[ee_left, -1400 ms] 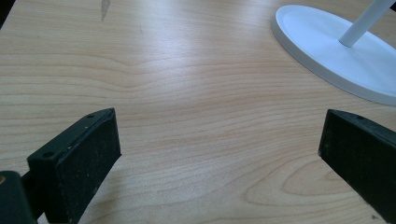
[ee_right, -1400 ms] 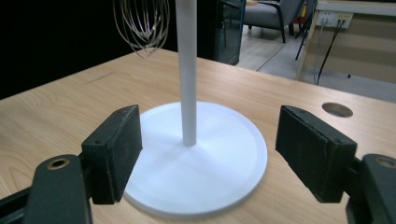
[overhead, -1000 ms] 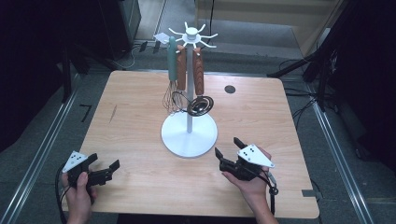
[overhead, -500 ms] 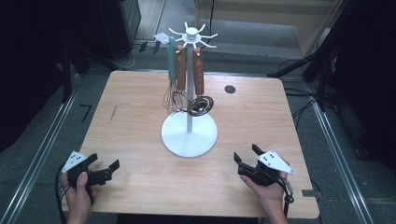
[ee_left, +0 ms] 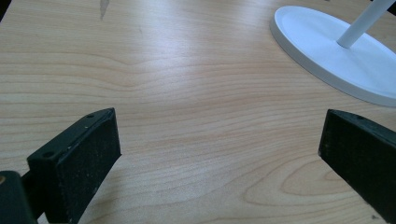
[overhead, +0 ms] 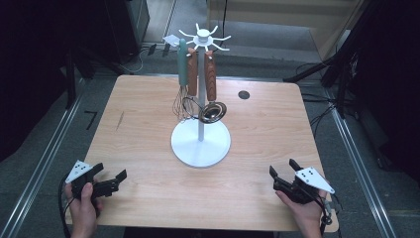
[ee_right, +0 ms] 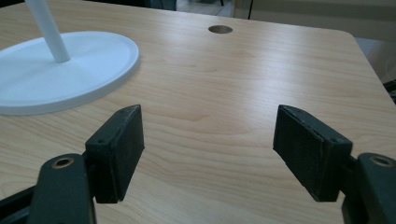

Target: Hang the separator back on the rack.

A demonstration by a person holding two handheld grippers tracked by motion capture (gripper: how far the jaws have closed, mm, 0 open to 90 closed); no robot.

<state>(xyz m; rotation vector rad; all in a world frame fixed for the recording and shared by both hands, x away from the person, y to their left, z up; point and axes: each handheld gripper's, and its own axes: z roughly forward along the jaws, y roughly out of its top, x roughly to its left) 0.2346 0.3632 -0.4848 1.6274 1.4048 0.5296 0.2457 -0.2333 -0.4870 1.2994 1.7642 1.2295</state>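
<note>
Jaws on my left gripper (overhead: 110, 180) stand wide apart with nothing between them, low over the table's (overhead: 148, 208) near left corner. My right gripper (overhead: 283, 173) is spread and empty too, close to the near right edge. Bare wood runs between them. Beyond it the white stand (overhead: 200, 141) sits mid-table, well apart from both, with whisk (overhead: 184, 101) and ladle (overhead: 213, 111) hanging from it.

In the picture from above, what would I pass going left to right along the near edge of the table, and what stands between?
left gripper → white stand base → right gripper, both with jaws open and nothing between them.
</note>
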